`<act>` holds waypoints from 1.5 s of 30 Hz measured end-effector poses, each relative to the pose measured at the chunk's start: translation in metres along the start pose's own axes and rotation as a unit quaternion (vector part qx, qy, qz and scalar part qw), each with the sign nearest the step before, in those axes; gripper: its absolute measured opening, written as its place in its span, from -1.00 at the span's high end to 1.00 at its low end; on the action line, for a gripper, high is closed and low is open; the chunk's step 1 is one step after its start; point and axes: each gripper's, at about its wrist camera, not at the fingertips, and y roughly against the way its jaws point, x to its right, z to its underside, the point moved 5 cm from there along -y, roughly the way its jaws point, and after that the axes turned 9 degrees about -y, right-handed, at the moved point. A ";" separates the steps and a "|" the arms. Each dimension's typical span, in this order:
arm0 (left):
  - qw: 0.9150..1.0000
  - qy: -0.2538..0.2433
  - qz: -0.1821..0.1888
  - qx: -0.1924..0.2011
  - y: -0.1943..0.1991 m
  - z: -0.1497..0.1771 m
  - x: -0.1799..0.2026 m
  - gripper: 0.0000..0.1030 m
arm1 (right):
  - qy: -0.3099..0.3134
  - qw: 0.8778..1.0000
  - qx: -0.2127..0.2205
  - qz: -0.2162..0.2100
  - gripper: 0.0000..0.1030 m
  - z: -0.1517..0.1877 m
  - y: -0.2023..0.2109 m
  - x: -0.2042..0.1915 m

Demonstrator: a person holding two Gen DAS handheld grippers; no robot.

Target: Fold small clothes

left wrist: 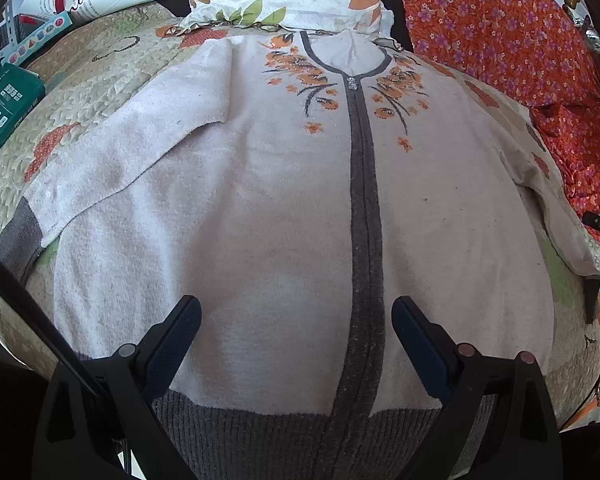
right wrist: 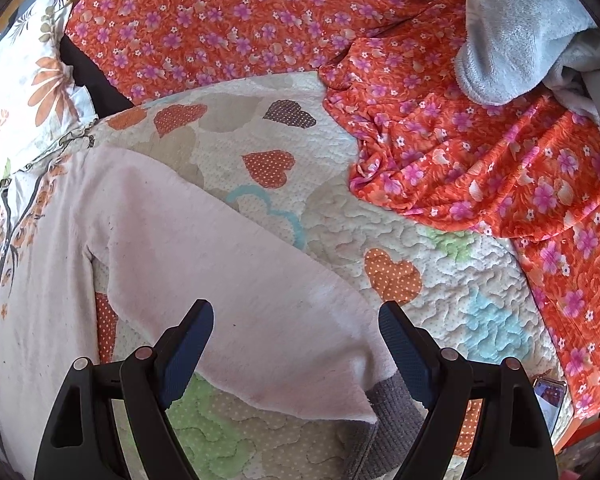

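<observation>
While the cardigan [left wrist: 284, 200] lay face up and buttoned on the quilt [left wrist: 100, 92], filling the middle of the left wrist view, its sleeve [left wrist: 112, 168] at the left of that frame was already crossed in over the chest, probably the first fold, with the grey cuff [left wrist: 18, 236] poking out at the left edge. At the lower centre the left gripper [left wrist: 296, 324] hung above the body just over the grey hem band [left wrist: 300, 432], angled steeply down, its jaws spread wide with nothing between them. In the right wrist view the other sleeve [right wrist: 228, 280] ran unfolded from the left of the frame down to the lower centre, well clear of the orange flowered cloth [right wrist: 460, 152] at the right. There the right gripper [right wrist: 296, 332] tilted down over the sleeve's cuff end, jaws wide and straddling it without pinching, seemingly lined up to take that sleeve and bring it across.
</observation>
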 end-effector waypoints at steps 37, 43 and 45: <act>0.996 0.070 -0.021 0.057 0.042 -0.016 -0.075 -0.86 | 0.043 0.989 -0.069 -0.121 -0.74 0.025 0.040 -0.089; 0.992 0.099 -0.041 0.063 0.047 -0.023 -0.108 -0.86 | 0.034 0.987 -0.075 -0.141 -0.77 0.039 0.033 -0.109; 0.991 0.108 -0.047 0.067 0.051 -0.024 -0.122 -0.86 | 0.034 0.986 -0.089 -0.139 -0.77 0.047 0.021 -0.113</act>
